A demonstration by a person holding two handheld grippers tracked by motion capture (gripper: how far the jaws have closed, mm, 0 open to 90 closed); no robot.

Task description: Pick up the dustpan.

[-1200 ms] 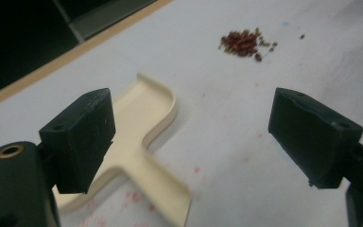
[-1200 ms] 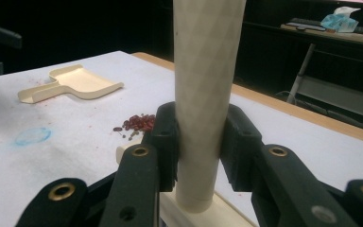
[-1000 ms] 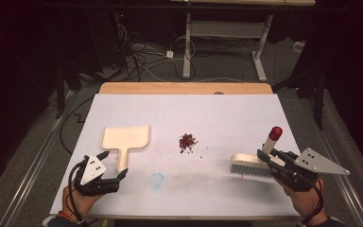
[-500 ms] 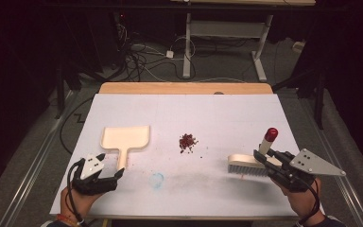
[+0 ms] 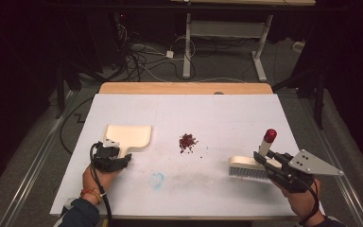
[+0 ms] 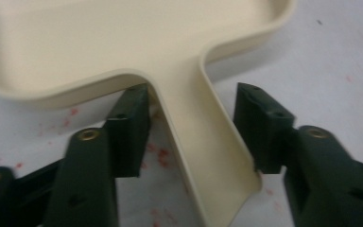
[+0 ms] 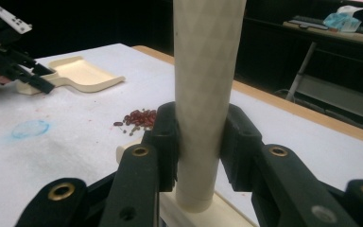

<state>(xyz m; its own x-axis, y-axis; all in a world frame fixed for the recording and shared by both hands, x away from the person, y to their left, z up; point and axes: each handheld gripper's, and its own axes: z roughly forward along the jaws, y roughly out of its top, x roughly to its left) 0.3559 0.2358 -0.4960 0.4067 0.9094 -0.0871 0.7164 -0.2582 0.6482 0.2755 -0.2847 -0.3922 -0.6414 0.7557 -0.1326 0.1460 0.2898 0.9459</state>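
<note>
A cream dustpan lies flat on the white table, its handle toward the person. My left gripper is open and straddles that handle; the jaws stand on either side with narrow gaps. My right gripper is shut on the upright cream handle of a hand brush, whose bristles rest on the table at the right; the handle has a red tip. A small pile of red beans lies mid-table between pan and brush, also seen as the beans beyond the right jaws.
A blue smudge marks the table near its front edge. A wooden strip runs along the far edge. Cables and desk legs stand on the floor behind. Faint red specks dot the surface under the pan handle.
My left gripper has moved forward until its jaws sit around the dustpan handle. My right gripper has shifted the brush slightly left.
</note>
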